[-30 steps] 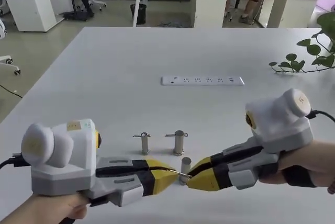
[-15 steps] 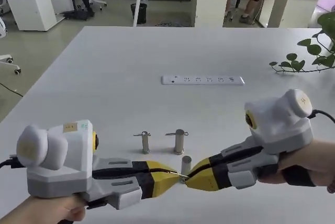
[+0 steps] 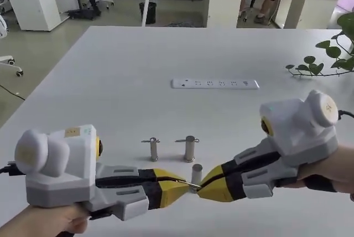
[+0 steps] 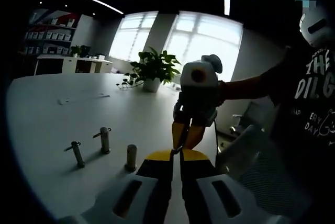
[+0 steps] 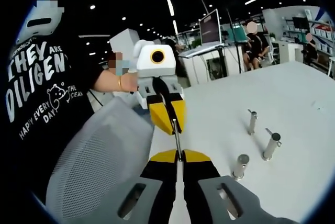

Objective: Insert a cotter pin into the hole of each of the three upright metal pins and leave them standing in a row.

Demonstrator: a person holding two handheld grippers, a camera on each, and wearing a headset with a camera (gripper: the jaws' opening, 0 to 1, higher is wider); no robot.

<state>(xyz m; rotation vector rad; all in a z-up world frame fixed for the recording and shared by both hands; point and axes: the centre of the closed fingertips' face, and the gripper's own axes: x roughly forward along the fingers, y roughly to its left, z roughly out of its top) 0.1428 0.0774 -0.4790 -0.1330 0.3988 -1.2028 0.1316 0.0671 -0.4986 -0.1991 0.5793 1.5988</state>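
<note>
Three upright metal pins stand near the table's front. The left pin [image 3: 154,149] and the middle pin [image 3: 189,148] each carry a cotter pin through the top. The third pin [image 3: 196,171], bare on top, stands just behind the meeting gripper tips. My left gripper [image 3: 185,186] and right gripper [image 3: 201,187] point at each other tip to tip. Both are shut on one thin cotter pin [image 3: 191,183] that spans between them. The left gripper view shows that cotter pin [image 4: 179,143] running from my shut jaws to the right gripper's, with the bare pin [image 4: 131,157] to the left. In the right gripper view the bare pin [image 5: 240,166] stands to the right.
A white power strip [image 3: 214,84] lies at mid-table behind the pins. A leafy plant [image 3: 326,62] trails over the right edge. The white table [image 3: 110,93] stretches far back; desks and a chair stand beyond it.
Both grippers stay tip to tip on the cotter pin beside the bare pin. The head camera has shifted slightly.
</note>
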